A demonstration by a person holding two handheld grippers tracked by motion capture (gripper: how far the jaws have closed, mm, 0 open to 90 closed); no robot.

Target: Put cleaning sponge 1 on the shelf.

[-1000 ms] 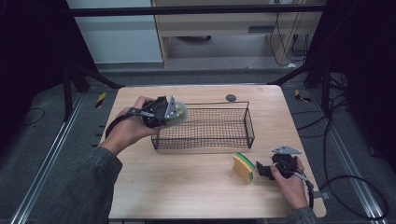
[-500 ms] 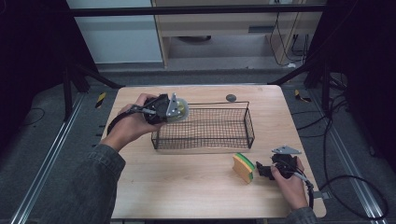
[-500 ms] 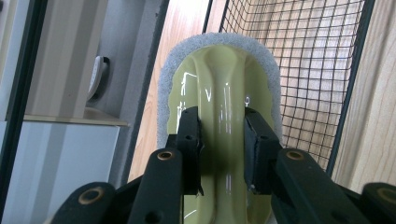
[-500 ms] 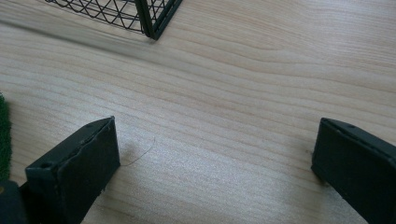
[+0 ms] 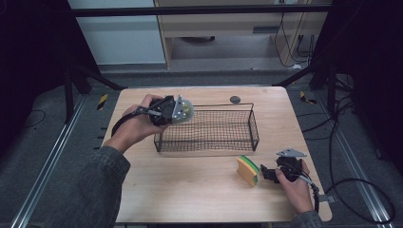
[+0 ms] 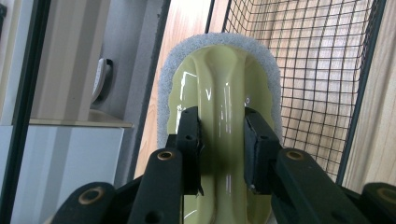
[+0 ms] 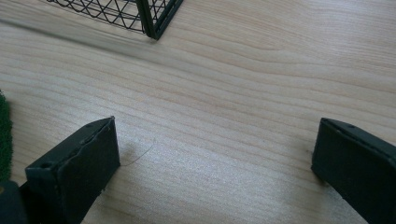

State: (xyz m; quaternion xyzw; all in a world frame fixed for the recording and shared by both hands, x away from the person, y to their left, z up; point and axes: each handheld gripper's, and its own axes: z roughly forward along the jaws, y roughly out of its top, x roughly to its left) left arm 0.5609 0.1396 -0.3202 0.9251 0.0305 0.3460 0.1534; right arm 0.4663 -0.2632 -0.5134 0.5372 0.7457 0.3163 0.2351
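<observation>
My left gripper (image 5: pixel 177 110) is shut on a pale yellow-green scrubber with a grey pad rim (image 6: pixel 219 93), its jaws clamped on the raised handle ridge. It hangs over the left end of the black wire basket (image 5: pixel 209 129). In the high view the scrubber (image 5: pixel 185 112) sits just above the basket's left rim. My right gripper (image 5: pixel 264 174) rests low on the table at the front right, open, with bare wood between its fingers (image 7: pixel 74 172). A yellow and green sponge (image 5: pixel 248 170) stands on edge just left of it; its green edge (image 7: pixel 3 140) shows in the right gripper view.
A small dark round object (image 5: pixel 234 99) lies on the table behind the basket. The basket's corner (image 7: pixel 156 21) is ahead of the right gripper. Wooden table (image 5: pixel 190 190) has bare room at the front. Cables trail off the right side.
The left gripper has shifted slightly right and toward the basket with the scrubber in it. The right gripper and sponge have stayed put.
</observation>
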